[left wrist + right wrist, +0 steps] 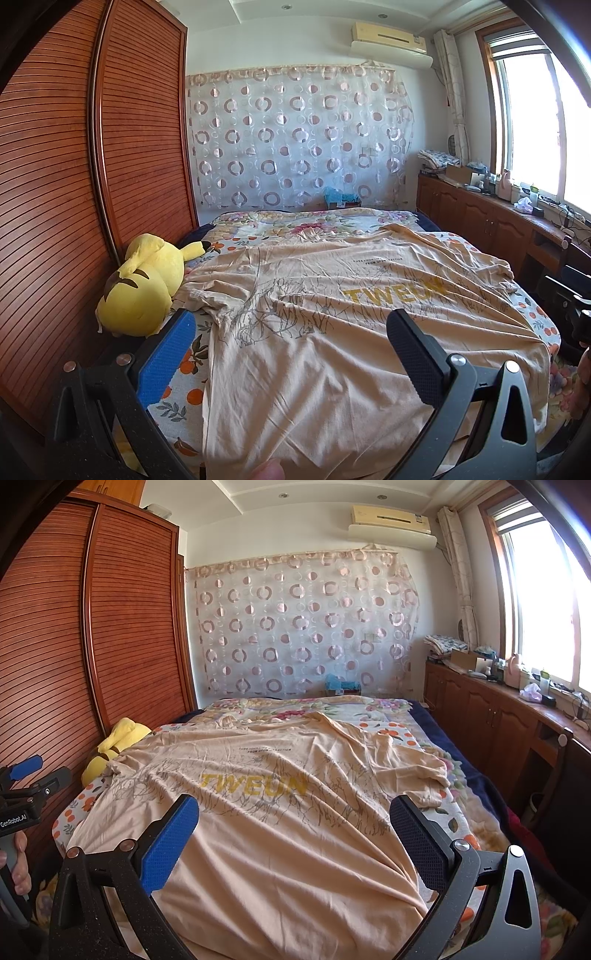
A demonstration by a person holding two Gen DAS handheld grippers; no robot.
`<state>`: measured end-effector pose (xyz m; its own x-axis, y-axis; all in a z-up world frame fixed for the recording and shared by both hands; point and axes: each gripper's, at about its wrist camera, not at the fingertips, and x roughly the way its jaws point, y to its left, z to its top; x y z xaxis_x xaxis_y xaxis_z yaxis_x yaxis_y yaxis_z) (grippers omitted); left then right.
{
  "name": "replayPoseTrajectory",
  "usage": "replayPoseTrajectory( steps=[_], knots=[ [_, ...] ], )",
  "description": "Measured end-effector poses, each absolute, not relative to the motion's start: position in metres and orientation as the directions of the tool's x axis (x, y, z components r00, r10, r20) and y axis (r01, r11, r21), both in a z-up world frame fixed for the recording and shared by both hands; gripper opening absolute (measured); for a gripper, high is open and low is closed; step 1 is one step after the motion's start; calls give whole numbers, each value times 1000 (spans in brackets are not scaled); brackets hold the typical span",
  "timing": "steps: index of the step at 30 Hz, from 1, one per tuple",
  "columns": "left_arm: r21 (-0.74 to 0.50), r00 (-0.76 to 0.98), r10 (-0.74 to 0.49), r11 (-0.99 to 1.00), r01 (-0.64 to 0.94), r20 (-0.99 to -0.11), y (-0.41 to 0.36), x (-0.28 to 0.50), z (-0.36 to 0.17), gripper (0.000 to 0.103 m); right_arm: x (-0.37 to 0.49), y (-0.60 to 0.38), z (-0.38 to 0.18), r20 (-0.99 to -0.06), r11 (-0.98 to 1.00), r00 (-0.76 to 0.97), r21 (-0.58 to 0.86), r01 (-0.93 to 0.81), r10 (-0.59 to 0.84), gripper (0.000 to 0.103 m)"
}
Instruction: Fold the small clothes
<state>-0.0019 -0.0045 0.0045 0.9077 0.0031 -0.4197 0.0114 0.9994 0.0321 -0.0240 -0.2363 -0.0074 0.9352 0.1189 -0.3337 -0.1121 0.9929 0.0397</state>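
Beige cotton T-shirt (258, 812) with yellow lettering lies spread, wrinkled, across the floral-sheeted bed (417, 734). Your left gripper (291, 354) and right gripper (295, 838) hover released above its near hem; pinch both hem corners evenly before folding.

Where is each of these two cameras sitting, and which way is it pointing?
Left wrist: on the left gripper, facing along the bed toward the curtained wall; its open fingers frame the beige T-shirt, plush toy at left.
Right wrist: on the right gripper, facing likewise; the left gripper shows at its left edge.
Shared: T-shirt, plush toy, wardrobe, window.
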Motion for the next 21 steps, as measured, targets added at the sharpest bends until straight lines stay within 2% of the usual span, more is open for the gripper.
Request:
replayPoseTrajectory(
  steps=[21],
  knots=[
    [31, 909, 2, 999, 12, -417, -4, -2, 4, 103, -24, -235, -7, -332, 993, 935, 41, -113, 120, 103]
  ],
)
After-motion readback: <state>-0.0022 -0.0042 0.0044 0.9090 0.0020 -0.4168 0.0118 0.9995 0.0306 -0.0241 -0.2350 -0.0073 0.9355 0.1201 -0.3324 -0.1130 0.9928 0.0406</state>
